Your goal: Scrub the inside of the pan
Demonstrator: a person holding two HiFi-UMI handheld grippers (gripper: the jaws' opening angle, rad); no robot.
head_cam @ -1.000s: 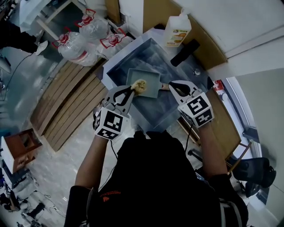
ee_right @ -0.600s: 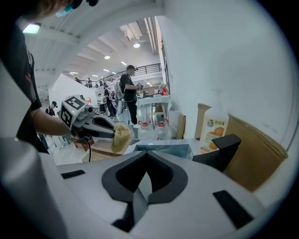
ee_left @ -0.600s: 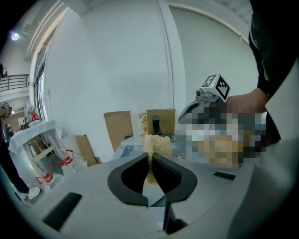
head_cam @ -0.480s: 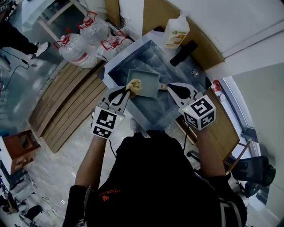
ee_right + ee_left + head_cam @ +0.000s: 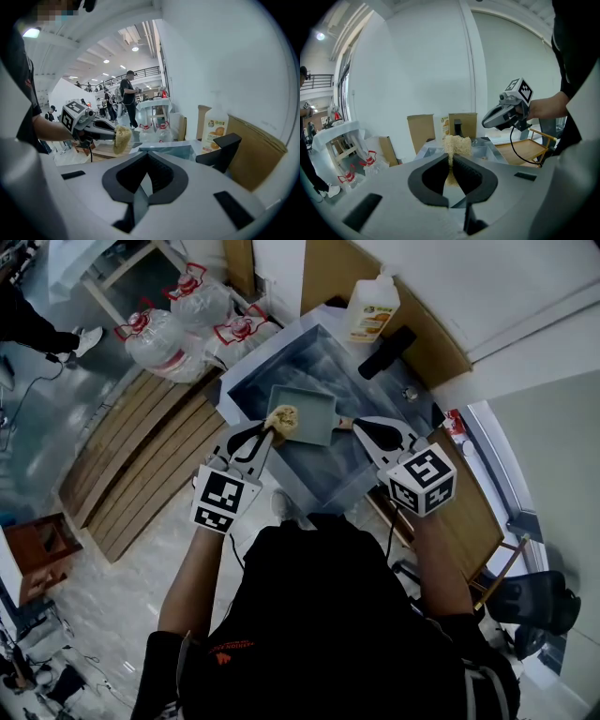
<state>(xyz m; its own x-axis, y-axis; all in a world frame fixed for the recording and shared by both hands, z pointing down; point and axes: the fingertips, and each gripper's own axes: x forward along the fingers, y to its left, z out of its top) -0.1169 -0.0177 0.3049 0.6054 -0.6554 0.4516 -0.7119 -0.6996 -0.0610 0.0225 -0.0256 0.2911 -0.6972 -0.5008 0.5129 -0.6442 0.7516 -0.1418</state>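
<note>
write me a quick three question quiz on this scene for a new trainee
1. True or false: the left gripper holds a sponge.
2. Where is the pan? A on the floor, B in the sink, C on a chair.
3. Fill in: the right gripper is shut on the pan's ____.
Key: 1 true; 2 B; 3 handle.

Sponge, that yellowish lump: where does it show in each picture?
Head view: sponge upper centre, at the pan's left edge, in the left hand-held gripper.
Left gripper view: dead centre, pinched between the jaws.
Right gripper view: left of centre, at the left hand-held gripper's tip.
Shared landmark: the orange-labelled bottle.
</note>
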